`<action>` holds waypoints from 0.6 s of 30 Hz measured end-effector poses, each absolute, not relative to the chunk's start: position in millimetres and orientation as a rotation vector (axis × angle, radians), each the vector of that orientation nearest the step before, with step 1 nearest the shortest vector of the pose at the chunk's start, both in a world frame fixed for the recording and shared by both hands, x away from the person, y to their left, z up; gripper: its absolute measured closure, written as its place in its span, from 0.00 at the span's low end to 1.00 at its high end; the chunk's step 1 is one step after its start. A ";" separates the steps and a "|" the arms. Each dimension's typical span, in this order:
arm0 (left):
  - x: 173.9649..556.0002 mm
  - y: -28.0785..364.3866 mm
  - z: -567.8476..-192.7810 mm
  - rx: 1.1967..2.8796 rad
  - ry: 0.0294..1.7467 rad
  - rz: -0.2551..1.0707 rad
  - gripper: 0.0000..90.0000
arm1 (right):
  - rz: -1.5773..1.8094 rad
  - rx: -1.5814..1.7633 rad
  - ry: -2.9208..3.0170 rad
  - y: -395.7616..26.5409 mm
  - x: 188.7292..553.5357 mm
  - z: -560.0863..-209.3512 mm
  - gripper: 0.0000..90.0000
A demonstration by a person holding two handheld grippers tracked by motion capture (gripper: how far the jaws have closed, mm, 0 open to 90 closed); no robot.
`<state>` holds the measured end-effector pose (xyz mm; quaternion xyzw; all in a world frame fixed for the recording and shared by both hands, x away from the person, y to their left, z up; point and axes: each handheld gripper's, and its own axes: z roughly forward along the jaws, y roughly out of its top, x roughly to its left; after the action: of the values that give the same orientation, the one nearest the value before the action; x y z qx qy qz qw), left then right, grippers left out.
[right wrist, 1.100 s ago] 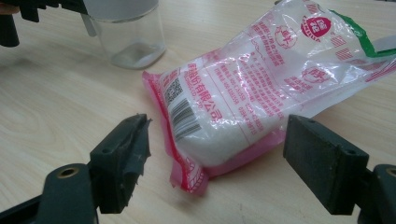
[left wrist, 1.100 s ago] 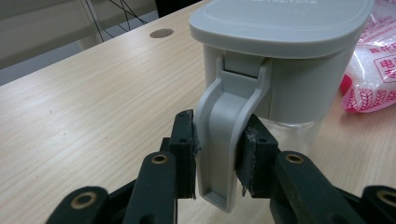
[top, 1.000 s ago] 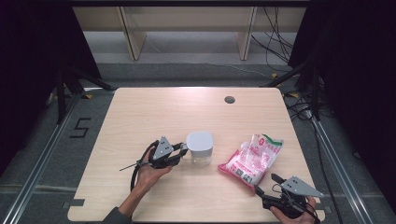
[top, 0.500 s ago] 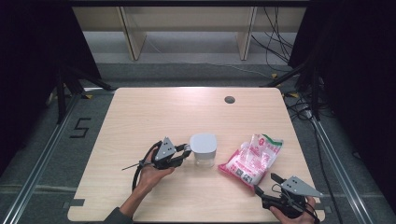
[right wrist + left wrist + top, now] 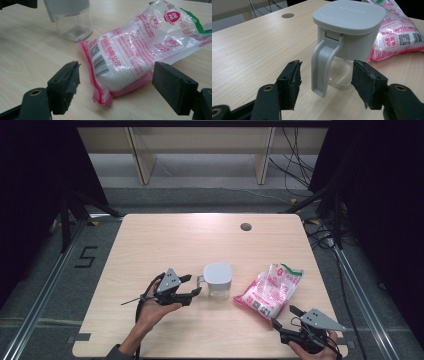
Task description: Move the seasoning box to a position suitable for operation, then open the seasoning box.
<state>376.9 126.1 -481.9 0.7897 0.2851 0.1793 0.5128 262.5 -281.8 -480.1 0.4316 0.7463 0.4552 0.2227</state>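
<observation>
**Jar let go, bag of sugar next in line**

In the lower middle of the high view the left gripper [image 5: 191, 285] has just been opening its jaws; they now stand wide on either side of the jar's handle [image 5: 322, 67], pads clear of it, holding nothing. The lidded jar [image 5: 217, 280] stands upright on the table [image 5: 165, 240], just left of the pink bag [image 5: 270, 290], which lies flat at lower right. The right gripper [image 5: 115, 85] waits with jaws spread, the bag's near corner between them but untouched. The placing of the jar looks done. The next move probably calls for the right jaws to close on the bag's edge, and the lid to be opened.
</observation>
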 end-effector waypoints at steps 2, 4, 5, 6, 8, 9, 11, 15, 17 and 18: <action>374.1 126.6 -476.2 1.906 0.688 0.438 0.44 | 1.270 1.227 2.059 -279.5 261.0 -479.6 0.25; 373.1 125.9 -475.1 1.897 0.689 0.431 0.44 | 1.262 1.187 2.065 -280.5 263.0 -480.0 0.25; 369.7 125.2 -471.6 1.898 0.693 0.423 0.44 | 1.269 1.173 2.056 -279.6 264.0 -480.7 0.24; 368.7 125.0 -469.9 1.901 0.688 0.424 0.45 | 1.267 1.212 2.055 -278.3 262.2 -480.3 0.24; 368.3 125.0 -468.2 1.903 0.679 0.414 0.46 | 1.260 1.163 2.060 -279.9 264.2 -480.7 0.24; 367.0 125.9 -465.0 1.910 0.660 0.416 0.54 | 1.262 1.163 2.060 -279.7 263.9 -480.5 0.24; 366.3 126.8 -463.4 1.900 0.655 0.441 0.65 | 1.267 1.163 2.061 -279.4 264.0 -480.6 0.24; 365.1 130.9 -460.0 1.864 0.666 0.475 0.80 | 1.260 1.155 2.066 -279.6 264.3 -480.7 0.24; 364.8 131.4 -457.9 1.838 0.666 0.488 0.89 | 1.255 1.178 2.056 -278.2 264.4 -481.0 0.24; 364.8 131.4 -457.9 1.838 0.666 0.488 0.93 | 1.255 1.178 2.056 -278.2 264.4 -481.0 0.24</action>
<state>364.8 131.4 -457.9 0.7714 0.2793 0.2050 0.5338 264.4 -278.2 -481.0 0.4277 0.7465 0.4557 0.2282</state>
